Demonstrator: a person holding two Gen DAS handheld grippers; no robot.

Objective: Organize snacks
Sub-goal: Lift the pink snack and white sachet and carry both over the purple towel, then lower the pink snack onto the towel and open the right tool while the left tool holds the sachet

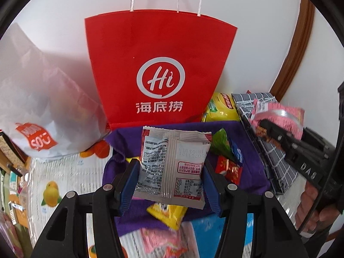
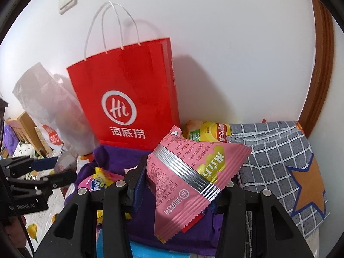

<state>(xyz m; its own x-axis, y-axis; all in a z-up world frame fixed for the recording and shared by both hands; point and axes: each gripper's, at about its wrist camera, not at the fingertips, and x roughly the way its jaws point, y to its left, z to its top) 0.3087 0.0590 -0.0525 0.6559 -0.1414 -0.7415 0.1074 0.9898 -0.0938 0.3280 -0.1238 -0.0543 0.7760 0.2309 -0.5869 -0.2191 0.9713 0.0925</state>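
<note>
My left gripper (image 1: 169, 172) is shut on a silver snack packet (image 1: 172, 163) and holds it above a purple cloth bin (image 1: 133, 142) with small snacks inside. My right gripper (image 2: 182, 185) is shut on a pink snack packet (image 2: 185, 180), held above the same purple bin (image 2: 116, 157). The right gripper with its pink packet (image 1: 279, 118) shows at the right of the left wrist view, over a grey checked bin (image 1: 277, 157). The left gripper (image 2: 49, 172) shows at the left of the right wrist view. A red paper bag (image 1: 159, 68) stands behind the purple bin against the wall.
A white plastic bag (image 1: 38, 99) leans left of the red bag. A yellow chip bag (image 2: 212, 134) lies behind the grey checked bin (image 2: 279, 157). A fruit-print tablecloth (image 1: 64, 172) covers the table. More packets (image 1: 159, 236) lie near the front.
</note>
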